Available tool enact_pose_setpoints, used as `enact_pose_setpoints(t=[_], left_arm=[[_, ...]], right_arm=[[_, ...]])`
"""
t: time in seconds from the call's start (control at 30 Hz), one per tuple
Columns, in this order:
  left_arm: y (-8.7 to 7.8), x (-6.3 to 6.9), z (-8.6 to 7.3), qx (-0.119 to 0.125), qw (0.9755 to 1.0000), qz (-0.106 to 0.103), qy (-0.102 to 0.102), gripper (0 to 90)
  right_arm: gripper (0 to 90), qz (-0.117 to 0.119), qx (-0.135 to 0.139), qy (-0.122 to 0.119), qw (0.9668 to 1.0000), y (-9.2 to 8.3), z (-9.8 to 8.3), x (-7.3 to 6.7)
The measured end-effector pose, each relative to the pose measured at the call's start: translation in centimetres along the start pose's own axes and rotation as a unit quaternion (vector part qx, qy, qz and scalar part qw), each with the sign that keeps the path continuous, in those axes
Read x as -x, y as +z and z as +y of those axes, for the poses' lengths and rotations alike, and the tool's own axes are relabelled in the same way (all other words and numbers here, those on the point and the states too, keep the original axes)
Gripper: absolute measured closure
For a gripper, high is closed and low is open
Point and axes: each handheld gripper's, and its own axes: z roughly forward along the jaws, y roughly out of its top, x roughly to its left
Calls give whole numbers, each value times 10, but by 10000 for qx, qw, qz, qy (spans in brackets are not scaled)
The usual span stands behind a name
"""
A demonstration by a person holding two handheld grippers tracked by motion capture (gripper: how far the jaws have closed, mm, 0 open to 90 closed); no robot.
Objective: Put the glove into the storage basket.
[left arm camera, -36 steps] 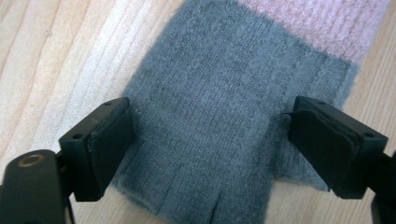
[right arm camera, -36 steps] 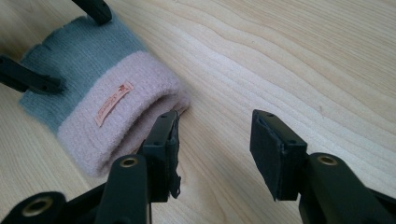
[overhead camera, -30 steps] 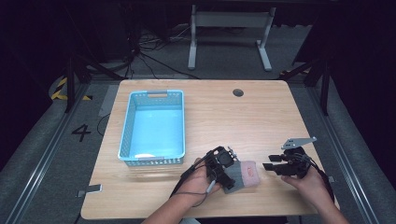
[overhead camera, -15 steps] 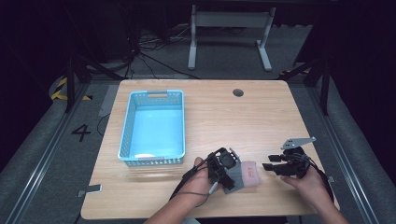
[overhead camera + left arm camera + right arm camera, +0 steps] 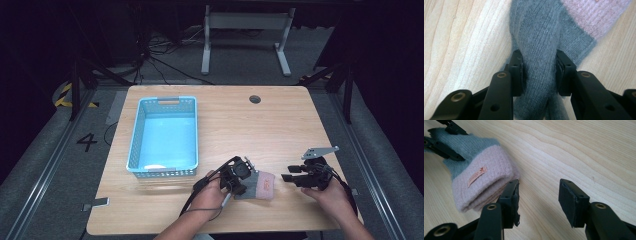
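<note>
We work at a pale wooden desk [image 5: 225, 125] seen from above. Its largest load is a light blue plastic basket [image 5: 165, 137], standing toward ten o'clock from the desk's middle, well apart from our hands. A small round hole [image 5: 255, 99] sits near the far edge at about twelve o'clock.

At the near edge, around six o'clock, lies a folded knitted sock [image 5: 260, 185], grey at one end and pink at the cuff, with a small orange label [image 5: 477, 176] on the pink part. Our left tool [image 5: 240, 176] lies at the sock's grey end at nine o'clock of it; its jaws have just been closing, and in the left gripper view both pads [image 5: 517, 72] press the bunched grey knit [image 5: 540, 50] between them. Our right tool [image 5: 537, 197] rests just beside the cuff at three o'clock, its jaws spread with bare desk between them, one pad next to the pink cuff.
</note>
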Motion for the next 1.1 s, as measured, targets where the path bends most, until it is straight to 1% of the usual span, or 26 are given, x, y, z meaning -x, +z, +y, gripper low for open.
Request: enact_pose_setpoints(t=[0.03,0.07,0.17,0.23,0.27,0.3,0.33,0.37,0.43,0.47,0.53,0.6,0.7,0.77,0.8,0.87,0.9,0.93,1.0,1.1], left_arm=[[-2,-1,0,-5,10000,-65,-41,658],[-3,-3,0,24,10000,-82,-6,660],[-10,-4,-2,85,9999,-113,-13,665],[-16,-6,-3,175,9998,-115,44,666],[-20,-7,-3,191,9997,-172,16,666],[-23,-9,-3,244,9995,-219,38,666],[-26,-11,-3,231,9993,-287,4,666],[-29,-13,-3,199,9993,-303,-25,666],[-36,-15,-4,241,9994,-264,-13,666],[-40,-16,-5,248,9993,-279,-35,666],[-47,-19,-6,308,9993,-227,-20,666],[-54,-23,-8,343,9991,-255,-83,666],[-65,-30,-11,409,9988,-204,-166,666],[-74,-34,-14,505,9984,-144,-201,666],[-77,-36,-15,538,9982,-144,-235,665],[-85,-40,-17,600,9978,-141,-228,665],[-88,-42,-17,638,9975,-149,-268,665],[-91,-44,-18,644,9975,-159,-261,665],[-96,-48,-20,666,9972,-172,-301,665],[-103,-55,-22,722,9966,-178,-358,664]], right_arm=[[516,2,-3,-1,10000,0,0,0],[517,6,0,-8,10000,0,0,1],[517,11,13,16,10000,0,1,2],[517,4,32,0,10000,-1,1,3],[517,-2,48,-3,10000,-1,2,4],[517,-4,49,3,10000,0,2,5],[517,3,32,15,10000,0,3,5],[517,7,36,8,10000,1,3,6],[517,17,29,3,10000,3,5,6],[517,34,22,-15,10000,4,6,6],[517,49,19,-33,10000,5,8,6],[517,63,3,-55,10000,7,10,6],[517,77,-1,-90,9999,9,12,6],[517,95,1,-72,9999,10,13,6],[517,101,-6,-87,9999,11,14,6],[517,113,0,-106,9999,12,15,6],[517,114,-10,-114,9999,12,15,6],[516,120,-14,-134,9998,13,16,6],[515,136,-24,-102,9999,14,17,6],[515,140,-40,-136,9998,16,17,6]])
